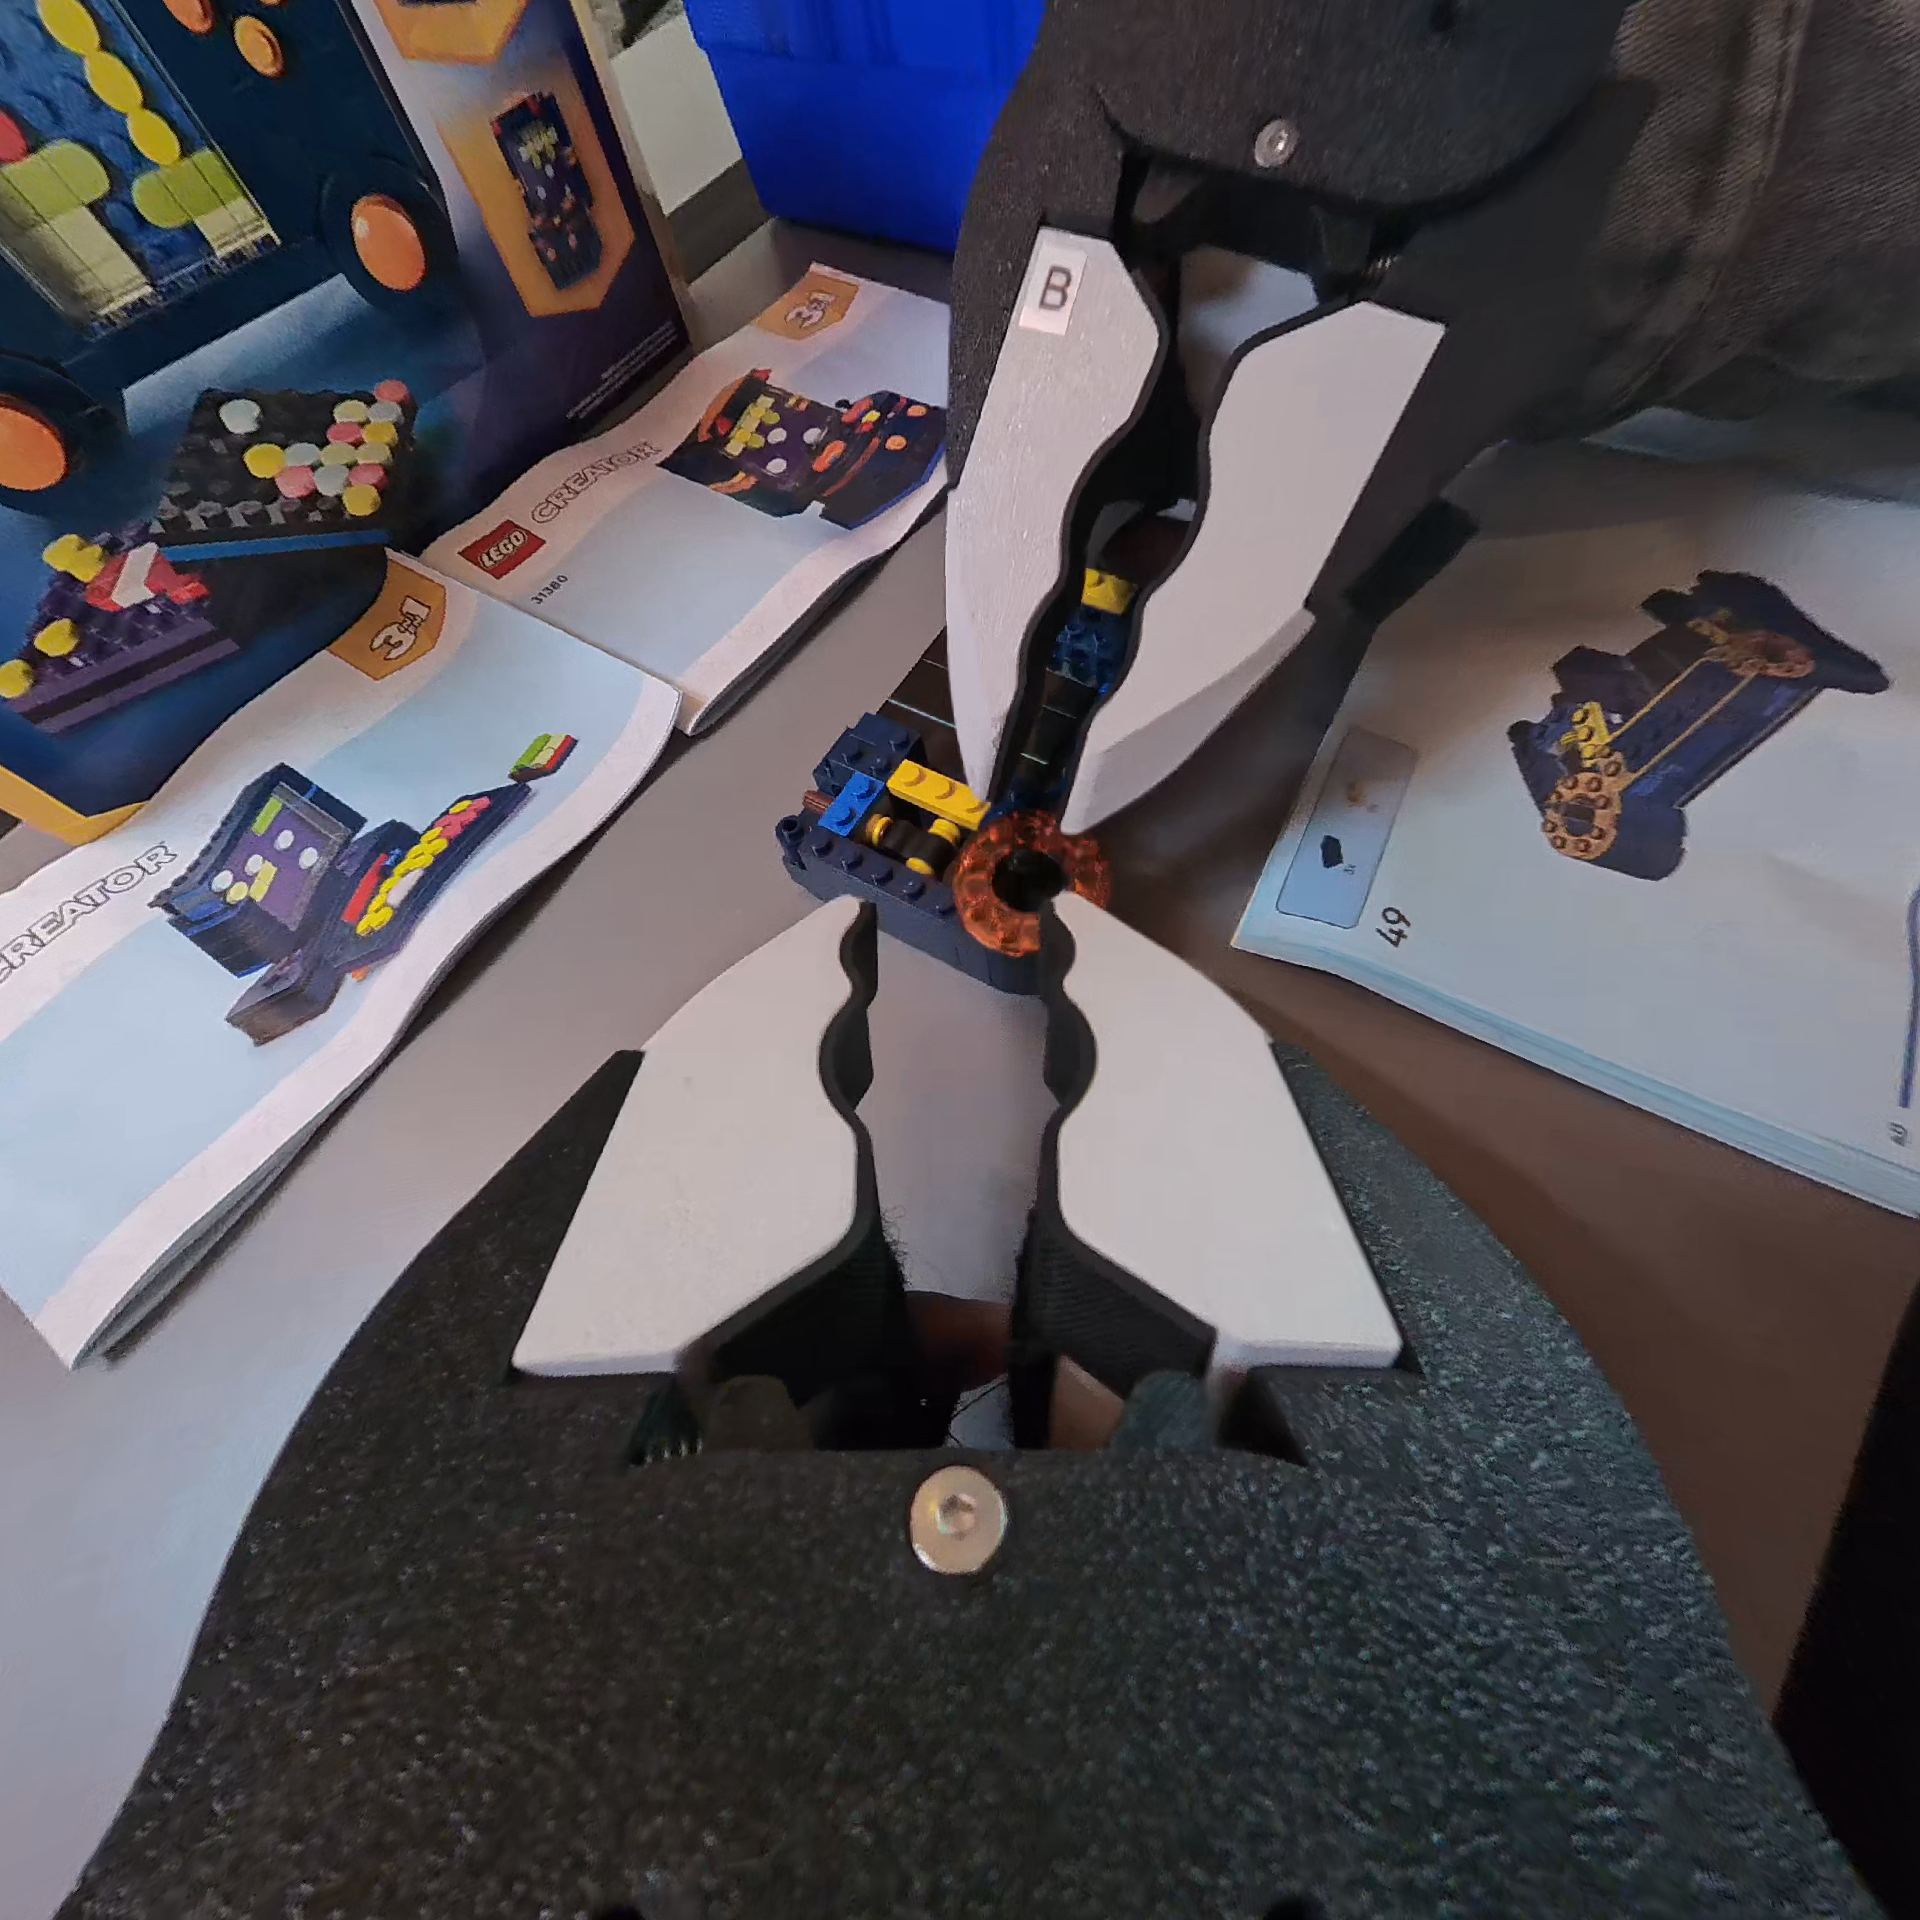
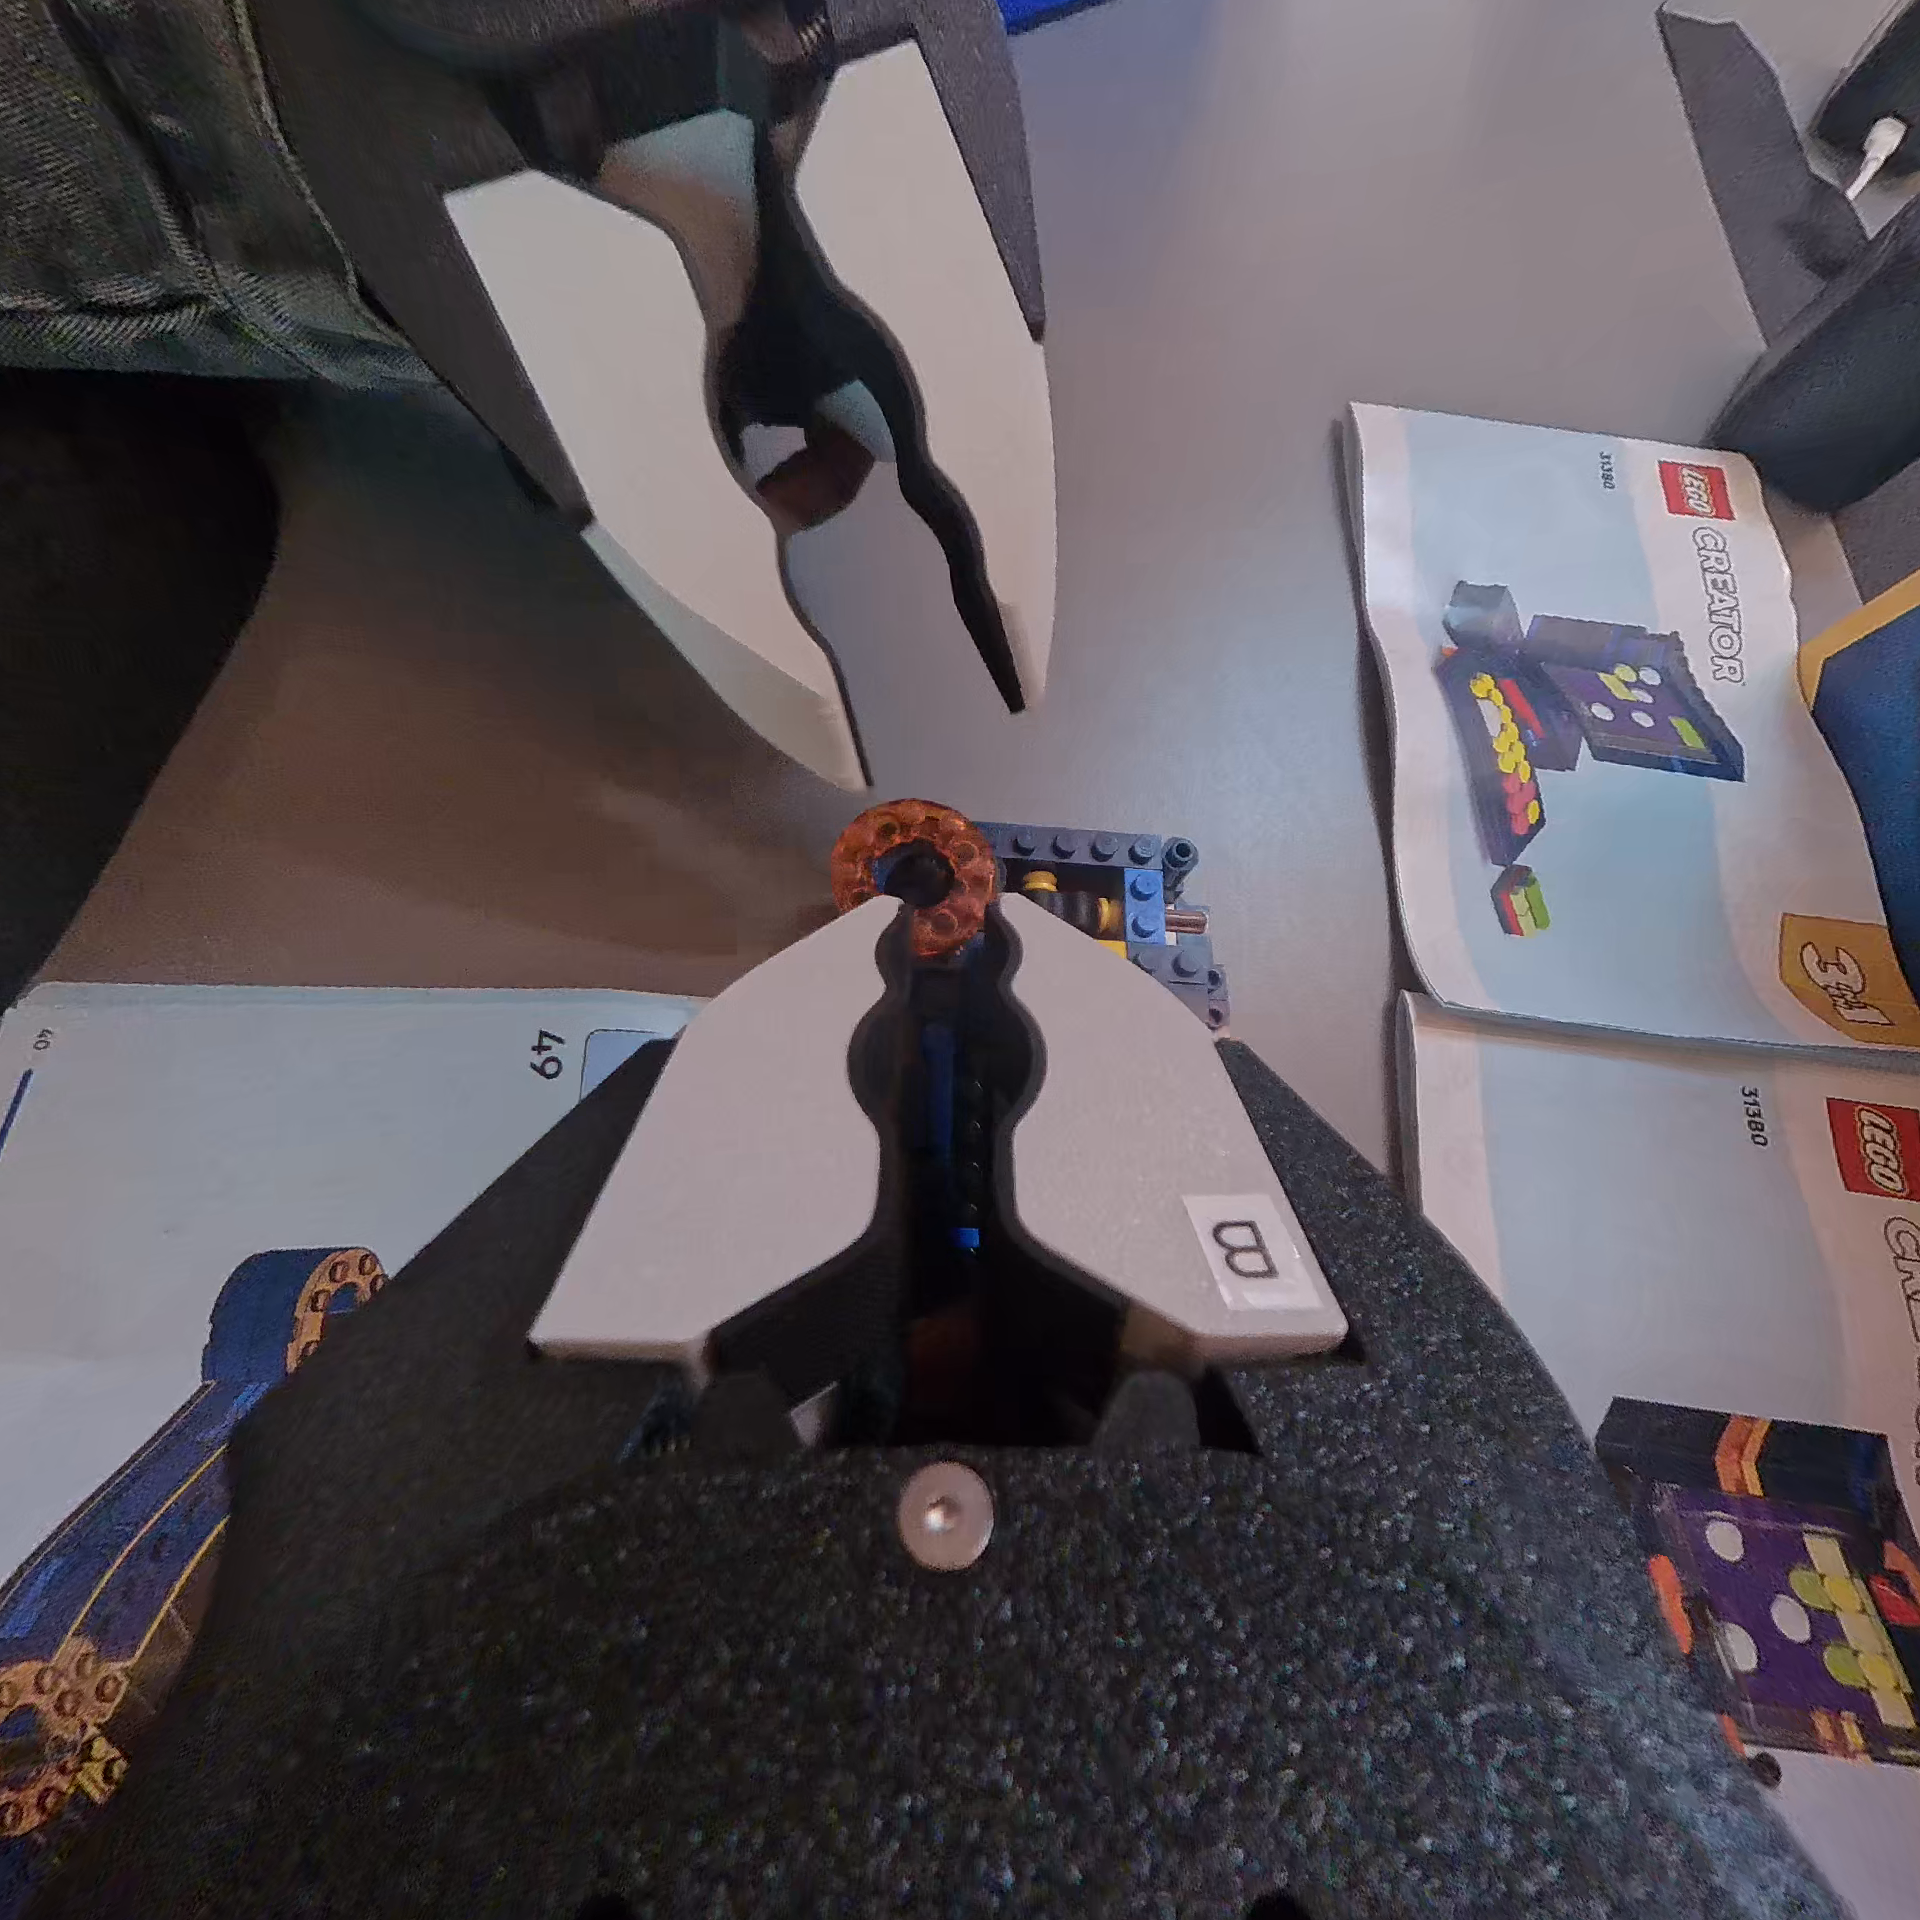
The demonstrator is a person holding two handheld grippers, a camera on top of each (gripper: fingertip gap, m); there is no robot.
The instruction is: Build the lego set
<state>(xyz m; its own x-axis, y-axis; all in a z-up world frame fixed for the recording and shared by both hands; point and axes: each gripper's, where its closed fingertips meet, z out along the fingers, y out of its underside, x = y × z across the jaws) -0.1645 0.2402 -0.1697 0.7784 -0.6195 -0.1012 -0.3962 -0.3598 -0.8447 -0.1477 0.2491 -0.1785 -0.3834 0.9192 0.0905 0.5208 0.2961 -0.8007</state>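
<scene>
Right wrist view: right tongs (image 2: pixel 951 914) clamped on dark-blue brick model (image 2: pixel 1101 894); left tongs (image 2: pixel 935 743) apart, bare.

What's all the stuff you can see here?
Brick model: one, dark blue, mid-table.
Ring: one, see-through orange, on the model's end.
Closed booklets: two, pale blue, before the box.
Open booklet: one, pale blue, beside the model.
Box: one, dark blue, behind closed booklets.
Bin: one, blue, back.
Table: one, grey.
Sleeve: one, dark, behind right tongs.
Left tongs: one, white and black, open, near ring.
Right tongs: one, white and black, gripping the model.
</scene>
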